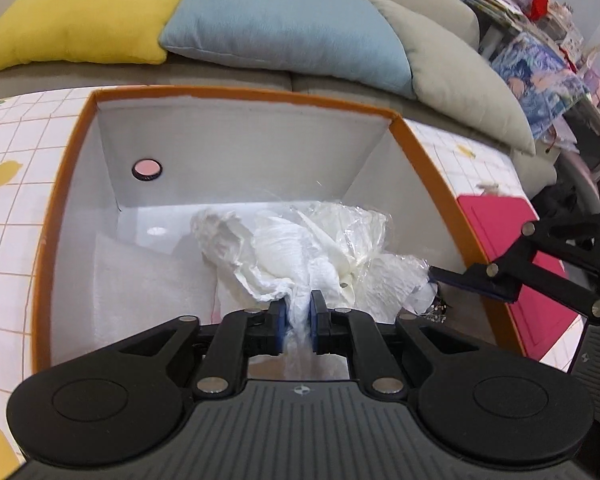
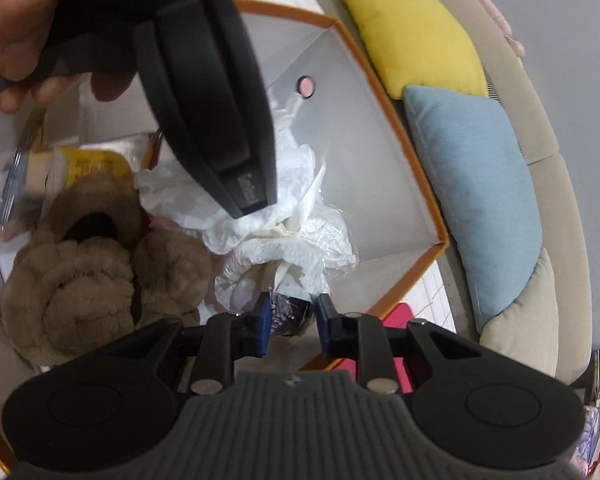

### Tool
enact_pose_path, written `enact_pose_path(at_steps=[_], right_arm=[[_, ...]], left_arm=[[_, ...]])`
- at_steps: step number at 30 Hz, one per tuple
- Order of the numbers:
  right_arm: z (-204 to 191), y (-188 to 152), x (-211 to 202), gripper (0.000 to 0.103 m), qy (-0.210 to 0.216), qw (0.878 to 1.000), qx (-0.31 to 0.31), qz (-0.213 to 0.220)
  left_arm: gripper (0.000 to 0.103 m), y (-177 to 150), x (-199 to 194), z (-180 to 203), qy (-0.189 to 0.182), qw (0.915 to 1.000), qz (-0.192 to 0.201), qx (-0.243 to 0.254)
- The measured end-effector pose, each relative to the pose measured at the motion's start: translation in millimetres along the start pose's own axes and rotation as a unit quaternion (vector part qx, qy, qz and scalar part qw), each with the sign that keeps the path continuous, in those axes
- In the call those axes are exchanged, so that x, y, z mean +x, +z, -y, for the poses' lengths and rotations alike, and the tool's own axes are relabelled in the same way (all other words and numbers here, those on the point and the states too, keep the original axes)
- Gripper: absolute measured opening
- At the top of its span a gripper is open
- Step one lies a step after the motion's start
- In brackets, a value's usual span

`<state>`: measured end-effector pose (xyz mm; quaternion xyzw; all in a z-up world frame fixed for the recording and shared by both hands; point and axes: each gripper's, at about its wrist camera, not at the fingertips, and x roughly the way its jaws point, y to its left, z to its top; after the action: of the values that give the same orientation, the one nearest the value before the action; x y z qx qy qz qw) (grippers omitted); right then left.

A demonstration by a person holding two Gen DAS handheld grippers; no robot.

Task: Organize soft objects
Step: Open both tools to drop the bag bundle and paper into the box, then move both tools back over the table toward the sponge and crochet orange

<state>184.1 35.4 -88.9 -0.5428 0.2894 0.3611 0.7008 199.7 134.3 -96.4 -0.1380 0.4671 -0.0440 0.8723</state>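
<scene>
The orange-rimmed box (image 1: 428,152) stands open-topped on the lemon-print tablecloth (image 1: 12,168), its left half of floor bare. Inside, the crumpled white bundle in clear film (image 1: 300,248) lies toward the right wall. The left gripper (image 1: 298,318) is clamped on a fold of it; the right gripper (image 2: 292,322) pinches its dark printed end at the right rim (pads pressing). Only the right wrist view shows brown furry slippers (image 2: 80,268) and a hand (image 2: 16,28).

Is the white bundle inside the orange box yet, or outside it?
Inside: the white bundle lies within the orange box, the left tool pinching its near end.
</scene>
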Motion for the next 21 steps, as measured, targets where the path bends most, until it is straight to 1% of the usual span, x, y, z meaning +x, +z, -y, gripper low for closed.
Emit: enact_pose_path(at_steps=[3,5,6,7,8,10,12,13,14,17,21], right_arm=[[-2.6,-2.0,2.1,0.027,-0.002,1.0,-0.006,-0.001],[-1.6,-2.6,0.8,0.029,-0.001,1.0,-0.004,0.0],[-0.6,-2.9,-1.1,0.029,0.0,1.0,-0.002,0.003],[0.3,-2.8,-3.3,0.03,0.003,1.0,0.0,0.005],[1.0,-2.4,-5.4,0.032,0.004,1.0,0.0,0.006],[1.3,-1.4,-10.3,0.036,0.004,1.0,-0.002,0.01],[1.5,-1.8,-16.6,0.048,0.0,1.0,-0.003,0.017],[2.3,-2.2,-22.1,0.051,-0.002,1.0,-0.003,0.023],[3.0,-2.8,-28.6,0.057,-0.006,1.0,-0.002,0.028],[7.6,-7.7,-49.2,0.058,-0.021,0.999,0.011,0.042],[13.3,-21.1,-80.4,0.06,-0.03,0.996,0.053,0.064]], left_arm=[[0.018,-0.3,-3.8,1.9,0.006,1.0,0.003,0.005],[0.036,-0.2,-5.5,1.0,0.006,1.0,0.003,0.0],[0.04,-0.5,-6.8,0.2,0.008,1.0,0.001,-0.004],[0.046,0.6,-7.4,1.1,0.013,0.9999,-0.001,-0.007],[0.051,0.5,-9.7,0.4,0.018,0.9998,-0.002,-0.01],[0.054,0.9,-16.9,0.7,0.026,0.9996,0.0,-0.014],[0.058,2.8,-25.6,4.1,0.032,0.9994,0.007,-0.013],[0.06,2.8,-32.1,6.5,0.033,0.9993,0.012,-0.01],[0.061,3.4,-37.4,10.0,0.034,0.9992,0.019,-0.005],[0.063,1.5,-56.8,20.2,0.039,0.9981,0.045,0.013],[0.064,-5.3,-85.7,35.3,0.042,0.9942,0.094,0.032]])
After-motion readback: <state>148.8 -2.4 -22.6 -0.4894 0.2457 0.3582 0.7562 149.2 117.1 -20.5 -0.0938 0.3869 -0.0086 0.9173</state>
